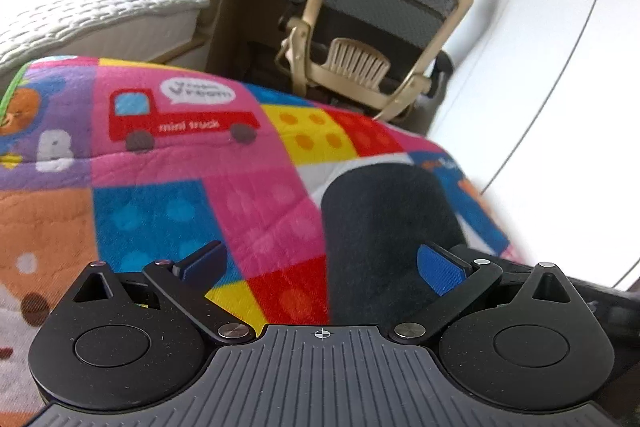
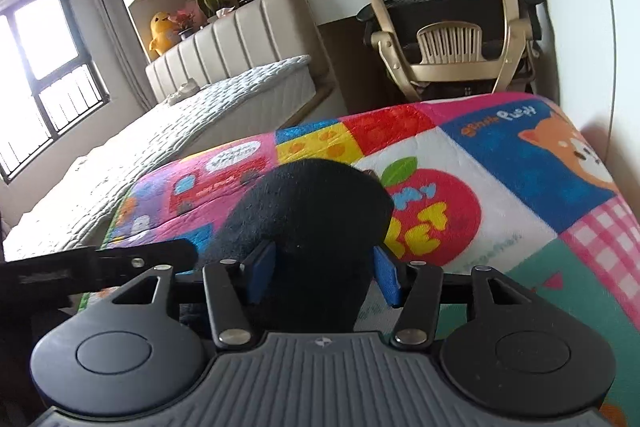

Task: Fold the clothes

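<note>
1. Two grippers are seen over a bright patchwork blanket [image 1: 168, 195], with a black garment [image 1: 384, 227] lying on it.
2. Left gripper [image 1: 320, 267]: jaws are spread wide. One blue pad [image 1: 440, 269] sits over the black cloth and the other over the blanket; whether either touches is not clear. Nothing is held.
3. Right gripper [image 2: 322, 273]: the blue pads [image 2: 387, 277] are set against both sides of a bunched hump of the black garment [image 2: 312, 223], which fills the gap between them. The cloth is gripped.
4. Left wrist view only: the "mini truck" panel [image 1: 184, 115] is shown close and legible.
5. Right wrist view only: a window [image 2: 44, 63], a yellow plush toy [image 2: 160, 31], an apple panel [image 2: 432, 215] just beside the garment, and a dog panel [image 2: 568, 151] are shown.
6. Both views: a beige office chair [image 2: 448, 15] and a bed with quilted white cover [image 2: 168, 135] are recorded beyond the blanket.
</note>
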`<state>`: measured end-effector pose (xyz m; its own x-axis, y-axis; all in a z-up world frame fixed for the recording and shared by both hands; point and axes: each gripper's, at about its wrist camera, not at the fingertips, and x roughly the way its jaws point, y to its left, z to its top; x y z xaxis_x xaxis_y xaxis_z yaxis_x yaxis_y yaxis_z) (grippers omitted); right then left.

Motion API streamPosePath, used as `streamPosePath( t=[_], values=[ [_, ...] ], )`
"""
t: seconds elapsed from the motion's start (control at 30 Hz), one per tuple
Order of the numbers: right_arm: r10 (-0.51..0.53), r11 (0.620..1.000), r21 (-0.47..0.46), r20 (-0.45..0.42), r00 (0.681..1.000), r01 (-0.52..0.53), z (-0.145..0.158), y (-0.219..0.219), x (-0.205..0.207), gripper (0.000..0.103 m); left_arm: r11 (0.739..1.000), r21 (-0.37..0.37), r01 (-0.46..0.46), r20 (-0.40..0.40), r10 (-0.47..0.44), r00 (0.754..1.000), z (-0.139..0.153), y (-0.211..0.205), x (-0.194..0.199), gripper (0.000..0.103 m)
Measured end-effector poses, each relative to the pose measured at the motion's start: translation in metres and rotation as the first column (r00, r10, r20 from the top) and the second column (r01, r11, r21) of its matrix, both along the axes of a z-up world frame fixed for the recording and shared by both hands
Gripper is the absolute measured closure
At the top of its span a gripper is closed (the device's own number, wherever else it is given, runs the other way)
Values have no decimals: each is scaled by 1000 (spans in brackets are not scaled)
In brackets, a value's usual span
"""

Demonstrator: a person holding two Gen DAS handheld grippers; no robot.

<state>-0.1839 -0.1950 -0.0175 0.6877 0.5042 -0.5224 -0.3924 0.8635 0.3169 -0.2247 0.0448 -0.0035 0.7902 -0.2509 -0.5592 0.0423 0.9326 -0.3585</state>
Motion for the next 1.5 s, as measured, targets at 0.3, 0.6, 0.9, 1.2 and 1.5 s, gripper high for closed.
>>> streamPosePath(
  t=[0.3, 0.6, 0.9, 1.2, 1.5],
  values=[
    [-16, 999, -36, 8, 1000, 16, -8, 0, 11, 30, 998, 60, 13, -42, -10, 999, -19, -14, 25, 0],
    [-71, 997, -20, 23, 997, 71, 1, -13, -10, 16, 1000, 16, 0, -19, 0, 1000, -18, -10, 11, 0],
    [-147, 989, -1, 27, 989, 147, 4, -40, -42, 10, 1000, 14, -25, 19, 25, 1000, -7, -2, -14, 0],
    [-122, 989, -77, 35, 992, 125, -5, -18, -31, 7, 994, 97, -53, 3, 53, 999, -12, -7, -18, 0],
    [-66, 991, -108, 75, 995, 74, 6, -5, -19, 6, 992, 93, -84, -22, 86, 996, -25, 2, -6, 0]
  ],
)
